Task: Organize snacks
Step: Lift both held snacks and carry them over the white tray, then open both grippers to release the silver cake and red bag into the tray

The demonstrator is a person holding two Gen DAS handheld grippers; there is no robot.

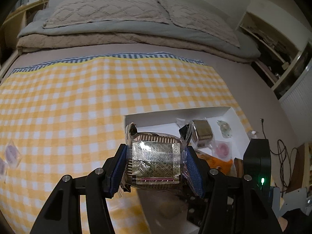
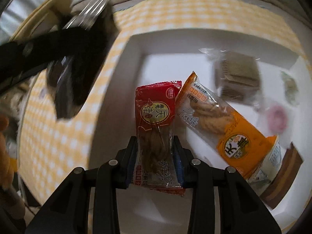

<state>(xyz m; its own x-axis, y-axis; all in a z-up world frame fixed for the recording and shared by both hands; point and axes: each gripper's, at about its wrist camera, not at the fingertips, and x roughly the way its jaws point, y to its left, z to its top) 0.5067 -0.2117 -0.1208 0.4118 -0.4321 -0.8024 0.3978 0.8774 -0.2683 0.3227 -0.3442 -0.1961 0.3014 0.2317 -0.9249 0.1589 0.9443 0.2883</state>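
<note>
A shallow white cardboard box (image 2: pixel 134 44) sits on a yellow-and-white checked cloth (image 1: pixel 78 101) spread over a bed. Inside the box lie 4 wrapped snacks: a long orange packet (image 2: pixel 239 136) with a clear window showing pale twisted pastry, a square brown ridged biscuit (image 2: pixel 238 74) in crinkled clear film, a round pink sweet (image 2: pixel 276 119) in clear wrap, and a small greenish piece (image 2: pixel 291 89) near the far right wall. The orange packet lies slantwise along the box floor, its glossy film catching light.

The left gripper (image 1: pixel 156 165) is clenched on a square brown biscuit in clear wrap (image 1: pixel 156 159), blue ribbed pads pressing both sides; a silvery sachet with printed text shows through the film. It hangs over the box's near left corner.

The right gripper (image 2: pixel 156 156) is clenched on a red packet (image 2: pixel 156 120), glossy, with a yellow round label and a clear window showing brown twisted pastry. It hangs upright above the box floor, just beside the orange packet's upper end.

On the cloth at far left lie 2 more pale purple sweets (image 1: pixel 12 153) in clear wrap, well apart from the box. Knitted beige pillows (image 1: pixel 109 9) rest at the bed's head.
</note>
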